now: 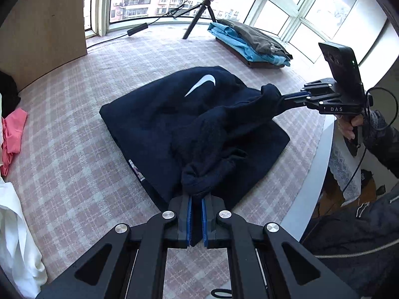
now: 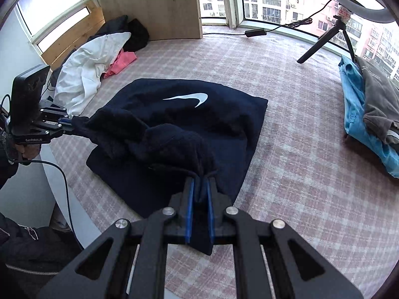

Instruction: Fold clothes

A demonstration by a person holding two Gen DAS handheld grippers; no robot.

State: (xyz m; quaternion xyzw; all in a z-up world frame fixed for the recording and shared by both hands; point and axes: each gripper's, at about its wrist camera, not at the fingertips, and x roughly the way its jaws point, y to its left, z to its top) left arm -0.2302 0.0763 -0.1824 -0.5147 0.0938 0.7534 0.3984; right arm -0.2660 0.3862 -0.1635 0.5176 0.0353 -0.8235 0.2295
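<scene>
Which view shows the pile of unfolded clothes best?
The right wrist view: the unfolded clothes pile shows whole, white, pink and dark garments. The left wrist view catches only its white and pink edges at the frame border.

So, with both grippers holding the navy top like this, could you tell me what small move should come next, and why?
Probably lower both ends onto the body and let go. The left gripper and right gripper each pinch a bunched end of the navy top, already carried over its flat, logo-side body, so the fold looks nearly laid.
</scene>
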